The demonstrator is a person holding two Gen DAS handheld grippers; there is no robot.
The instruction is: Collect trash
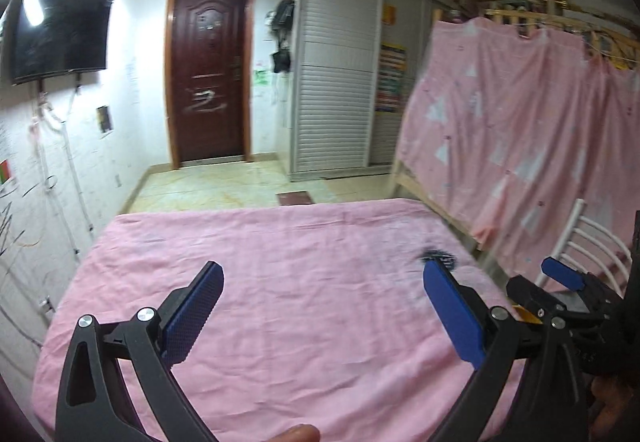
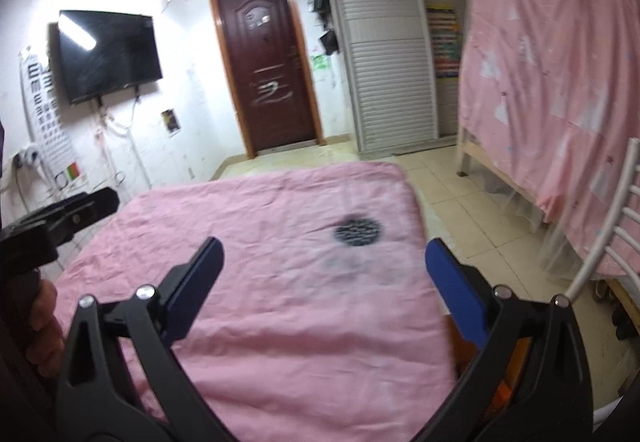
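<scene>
**Pink sheet, dark smudge, both grippers wide**

Pink, wrinkled sheet (image 2: 256, 282) spread over a flat surface, filling the lower half of both views. Landmark for everything else: the sheet.

On the sheet, toward its far right corner: one dark, round, speckled patch (image 2: 357, 230), blurred; impossible to tell whether a loose object, a stain or a print. Fainter grey smear just nearer than it. In the left wrist view the same patch (image 1: 439, 256) partly hidden behind a blue finger pad. Nothing else resembling trash to be made out on the sheet.

Above the near edge of the sheet: left gripper (image 1: 322, 306), fingers spread wide, nothing between them. Right gripper (image 2: 324, 290) also spread wide over the sheet, empty, dark patch just beyond its fingertips. Right gripper cut off at the right edge of the left view; left gripper only a black, blurred stub at the left edge of the right view, with part of a hand (image 2: 44, 322) behind it.

Beyond the sheet's far edge: tiled floor, brown door (image 2: 272, 70). Left of the sheet: wall-mounted TV (image 2: 108, 54), cables. Right of the sheet: wooden bunk frame draped in pink patterned cloth (image 2: 552, 90), heavily blurred; white chair back (image 2: 612, 218) cut off by the frame edge.
</scene>
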